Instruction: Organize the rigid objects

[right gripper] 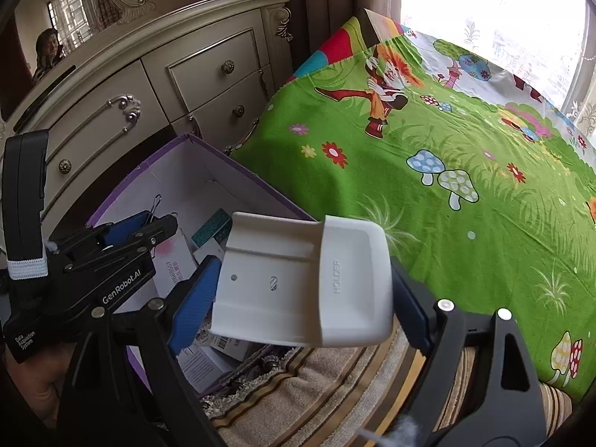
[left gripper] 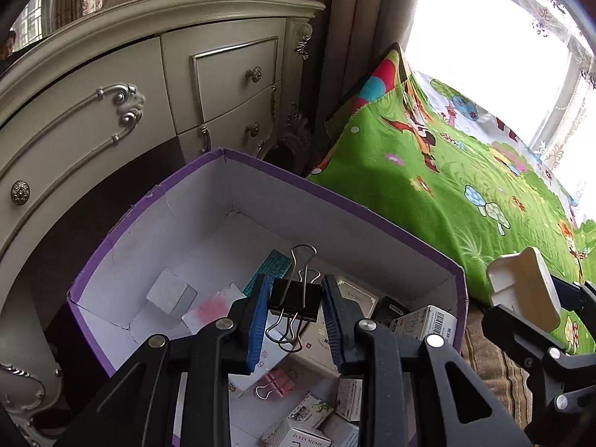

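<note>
My left gripper (left gripper: pixel 296 300) is shut on a black binder clip (left gripper: pixel 294 300) and holds it above the open purple box (left gripper: pixel 372 214). The box holds several small cartons (left gripper: pixel 424 322), a pink binder clip (left gripper: pixel 277 385), a teal item (left gripper: pixel 272 266) and a white cube (left gripper: pixel 171 294). My right gripper (right gripper: pixel 301 294) is shut on a white plastic holder (right gripper: pixel 305 279) just right of the box (right gripper: pixel 238 165), above the striped mat (right gripper: pixel 320 387). The right gripper and its holder also show in the left wrist view (left gripper: pixel 521 290). The left gripper shows in the right wrist view (right gripper: pixel 123 236).
A cream dresser with metal knobs (left gripper: pixel 149 85) stands behind the box. A bed with a green cartoon cover (right gripper: pixel 428 156) fills the right side. A curtained bright window (left gripper: pixel 495 29) is at the back right.
</note>
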`<state>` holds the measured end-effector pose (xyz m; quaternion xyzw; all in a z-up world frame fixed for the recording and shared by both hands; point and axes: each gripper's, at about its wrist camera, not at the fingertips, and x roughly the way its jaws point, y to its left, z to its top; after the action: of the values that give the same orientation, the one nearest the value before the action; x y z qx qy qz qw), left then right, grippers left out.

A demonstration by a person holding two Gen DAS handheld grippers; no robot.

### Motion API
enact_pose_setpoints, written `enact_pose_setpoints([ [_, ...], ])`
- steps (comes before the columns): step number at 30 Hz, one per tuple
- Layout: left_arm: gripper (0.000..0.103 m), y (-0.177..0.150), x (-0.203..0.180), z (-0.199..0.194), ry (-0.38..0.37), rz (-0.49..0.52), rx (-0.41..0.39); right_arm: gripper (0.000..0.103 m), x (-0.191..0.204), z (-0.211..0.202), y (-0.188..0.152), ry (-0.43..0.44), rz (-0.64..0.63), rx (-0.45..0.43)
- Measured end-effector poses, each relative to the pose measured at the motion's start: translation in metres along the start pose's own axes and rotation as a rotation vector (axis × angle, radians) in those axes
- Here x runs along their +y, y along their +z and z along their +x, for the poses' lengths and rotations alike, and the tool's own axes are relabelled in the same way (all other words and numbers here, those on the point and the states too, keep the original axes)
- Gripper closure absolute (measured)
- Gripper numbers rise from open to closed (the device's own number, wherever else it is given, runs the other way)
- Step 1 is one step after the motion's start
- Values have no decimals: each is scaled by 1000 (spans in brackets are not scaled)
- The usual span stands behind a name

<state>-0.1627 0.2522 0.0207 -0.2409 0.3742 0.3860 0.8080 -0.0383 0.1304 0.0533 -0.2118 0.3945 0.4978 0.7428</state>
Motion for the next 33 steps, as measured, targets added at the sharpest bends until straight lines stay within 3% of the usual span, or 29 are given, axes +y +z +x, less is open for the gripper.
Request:
enact_pose_setpoints([
  [15,72,-1,55,15,94,-115,17,14,46,35,12,29,-108,48],
  [16,70,0,56,16,100,-119,22,14,47,36,12,31,-113,52],
  [18,56,0,59,20,113,-126,32,14,51,38,12,38,-125,60],
  [21,44,-1,59,18,130,-129,27,14,54,39,12,45,-136,64],
  [33,27,-14,36,-20,162,-92,26,11,35,12,-6,76,-90,43],
])
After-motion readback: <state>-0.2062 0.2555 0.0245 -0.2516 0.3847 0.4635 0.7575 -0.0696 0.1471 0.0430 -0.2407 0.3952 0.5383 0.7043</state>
